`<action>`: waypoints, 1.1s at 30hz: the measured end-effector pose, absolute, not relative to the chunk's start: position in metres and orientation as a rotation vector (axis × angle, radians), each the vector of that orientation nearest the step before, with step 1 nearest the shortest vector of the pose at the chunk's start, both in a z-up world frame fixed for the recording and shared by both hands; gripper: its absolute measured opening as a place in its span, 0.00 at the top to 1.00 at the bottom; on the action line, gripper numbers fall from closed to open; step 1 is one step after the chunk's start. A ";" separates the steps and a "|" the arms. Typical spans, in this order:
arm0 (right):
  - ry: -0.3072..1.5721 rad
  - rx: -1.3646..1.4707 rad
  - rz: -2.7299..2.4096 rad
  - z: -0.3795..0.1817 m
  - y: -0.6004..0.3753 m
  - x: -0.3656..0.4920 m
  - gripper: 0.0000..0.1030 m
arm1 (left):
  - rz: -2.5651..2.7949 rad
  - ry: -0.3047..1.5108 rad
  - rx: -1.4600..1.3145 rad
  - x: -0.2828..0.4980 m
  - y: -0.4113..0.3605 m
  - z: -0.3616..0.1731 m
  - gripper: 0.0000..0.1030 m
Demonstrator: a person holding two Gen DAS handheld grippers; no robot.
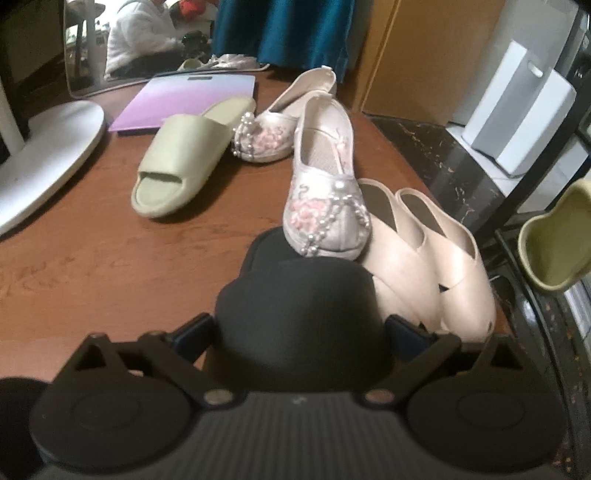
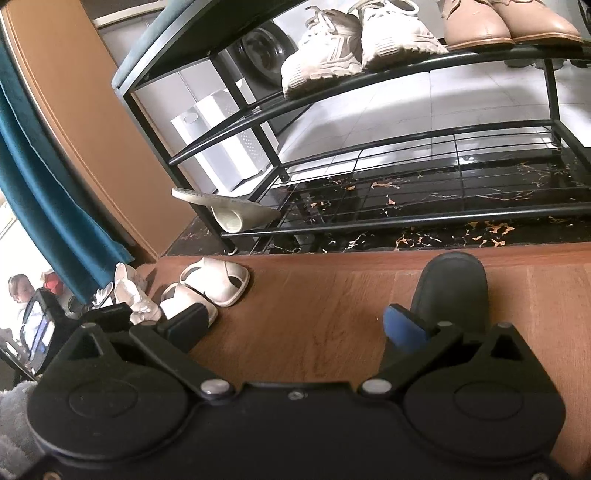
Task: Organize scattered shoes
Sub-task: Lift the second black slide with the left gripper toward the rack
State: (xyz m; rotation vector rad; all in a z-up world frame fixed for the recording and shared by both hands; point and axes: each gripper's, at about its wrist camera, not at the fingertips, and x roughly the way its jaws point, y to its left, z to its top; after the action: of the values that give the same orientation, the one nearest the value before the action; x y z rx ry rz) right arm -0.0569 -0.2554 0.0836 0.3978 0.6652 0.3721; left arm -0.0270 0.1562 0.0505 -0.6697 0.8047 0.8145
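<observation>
Five shoes loose on the wood floor (image 1: 110,266) ahead of the left gripper (image 1: 297,330): near embroidered shoe (image 1: 325,192), far embroidered shoe (image 1: 280,122), pair of cream sandals (image 1: 424,258), one green slipper (image 1: 177,162).

Near embroidered shoe straight ahead of the claw and closest to it. Long axis in line with the claw: beaded toe toward it, heel away. Toe touching or overlapping the left sandal; contact not resolvable.

Sandals just right of centre, side by side, toes toward the claw. Green slipper ahead and to the left, open toe toward the claw, heel end on the purple scale (image 1: 192,96). Second green slipper (image 2: 236,214) tilted on its side at the near left corner of the shoe rack (image 2: 369,218).

Left claw: jaws spread wide, a dark rounded mass between them. Impossible to tell whether that mass is a held thing or part of the tool.

Right gripper (image 2: 293,323): jaws apart, bare floor between, nothing gripped. Aimed at the rack, with the sandals far off to its left.

Left hand judged nearer to every loose shoe. For a side grip across the near embroidered shoe, approach from above.

Obstructions: sandal against the toe, hanging bead strings, scale under the green slipper. Lower rack tier clear; white sneakers (image 2: 332,48) and tan shoes (image 2: 509,22) on the tier above.
</observation>
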 end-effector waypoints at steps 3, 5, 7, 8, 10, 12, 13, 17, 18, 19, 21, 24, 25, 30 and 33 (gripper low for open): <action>0.664 0.404 0.372 0.083 -0.255 -0.057 0.00 | 0.773 0.824 -0.685 -0.037 0.146 0.053 0.05; 0.660 0.411 0.372 0.083 -0.255 -0.057 0.00 | 0.729 0.824 -0.665 -0.040 0.134 0.057 0.05; 0.653 0.413 0.375 0.084 -0.255 -0.058 0.00 | 0.686 0.825 -0.649 -0.044 0.123 0.061 0.05; 0.650 0.413 0.376 0.085 -0.256 -0.059 0.00 | 0.664 0.832 -0.667 -0.045 0.118 0.064 0.05; 0.642 0.415 0.371 0.086 -0.258 -0.061 0.00 | 0.653 0.839 -0.673 -0.046 0.114 0.067 0.05; 0.631 0.426 0.362 0.088 -0.263 -0.064 0.00 | 0.626 0.821 -0.669 -0.049 0.107 0.073 0.05; 0.627 0.432 0.358 0.088 -0.265 -0.065 0.00 | 0.619 0.804 -0.653 -0.050 0.104 0.076 0.05; 0.614 0.446 0.347 0.089 -0.272 -0.067 0.00 | 0.581 0.720 -0.569 -0.051 0.085 0.092 0.04; 0.612 0.448 0.346 0.089 -0.273 -0.068 0.00 | 0.571 0.705 -0.549 -0.049 0.079 0.095 0.04; 0.610 0.453 0.344 0.089 -0.274 -0.068 0.00 | 0.547 0.698 -0.521 -0.044 0.071 0.095 0.04; 0.606 0.460 0.340 0.089 -0.276 -0.068 0.00 | 0.499 0.683 -0.466 -0.034 0.053 0.094 0.04; 0.587 0.474 0.336 0.091 -0.279 -0.071 0.00 | 0.405 0.648 -0.345 -0.014 0.012 0.074 0.04; 0.577 0.482 0.333 0.092 -0.281 -0.073 0.00 | 0.388 0.639 -0.311 -0.009 0.002 0.068 0.04; 0.561 0.509 0.335 0.095 -0.289 -0.076 0.00 | 0.393 0.657 -0.196 0.008 -0.029 0.035 0.04; 0.560 0.507 0.341 0.096 -0.290 -0.076 0.00 | 0.376 0.634 -0.189 0.010 -0.032 0.023 0.01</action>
State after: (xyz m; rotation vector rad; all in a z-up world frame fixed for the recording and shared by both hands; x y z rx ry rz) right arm -0.0764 -0.2896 0.0959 0.5071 0.5602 0.3408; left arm 0.0103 -0.0316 0.0227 -0.1890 0.6338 0.3762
